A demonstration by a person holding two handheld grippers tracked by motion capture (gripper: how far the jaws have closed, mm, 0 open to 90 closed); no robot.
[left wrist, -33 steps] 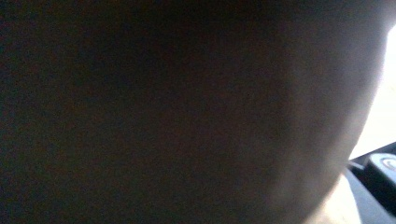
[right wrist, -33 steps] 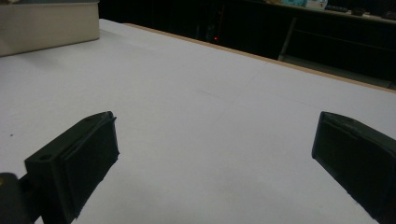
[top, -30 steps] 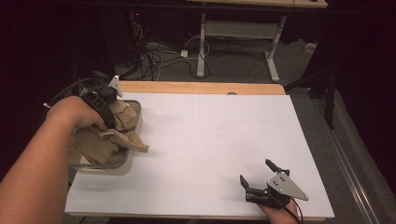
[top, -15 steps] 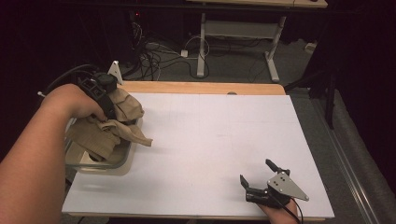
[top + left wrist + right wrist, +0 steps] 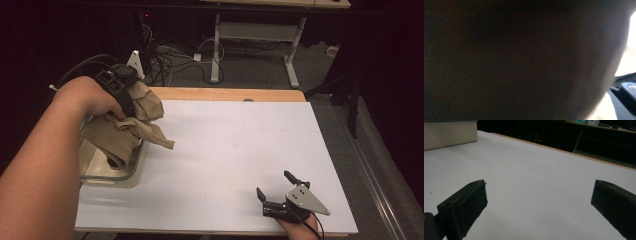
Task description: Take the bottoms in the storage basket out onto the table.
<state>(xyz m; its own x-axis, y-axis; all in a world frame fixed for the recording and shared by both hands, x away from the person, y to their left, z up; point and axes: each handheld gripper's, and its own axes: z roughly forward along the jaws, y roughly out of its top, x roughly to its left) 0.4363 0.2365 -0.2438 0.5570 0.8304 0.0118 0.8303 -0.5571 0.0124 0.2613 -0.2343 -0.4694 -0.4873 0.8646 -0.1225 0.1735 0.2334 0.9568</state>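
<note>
Cloth: tan, soft and crumpled fabric (image 5: 125, 132), bunched into thick folds, one loose corner flopping out toward the middle of the white table (image 5: 235, 150).
Cloth place: hanging right under my left gripper (image 5: 125, 102), its upper folds bunched up against the gripper's black body, its lower end drooping into the metal tray (image 5: 107, 175).
Cloth look: matte, no print that I can make out, darker in the creases, paler where the light catches the top fold.
Left gripper: clamped on the cloth, jaws buried in the folds so I can't see the pads themselves in the high view.
Left gripper view: nearly all dark, something pressed right up against the lens, a sliver of bright table at the right edge; too close to name.
Tray: shallow, silvery rim, sitting below my left gripper at the near-left part of the table.
Right gripper: (image 5: 281, 192) jaws spread wide, nothing between them, resting low on the table well apart from the cloth.
Right gripper view: both black pads (image 5: 471, 205) wide apart, bare white table between them, the tray's pale wall (image 5: 449, 135) far ahead on the left.
</note>
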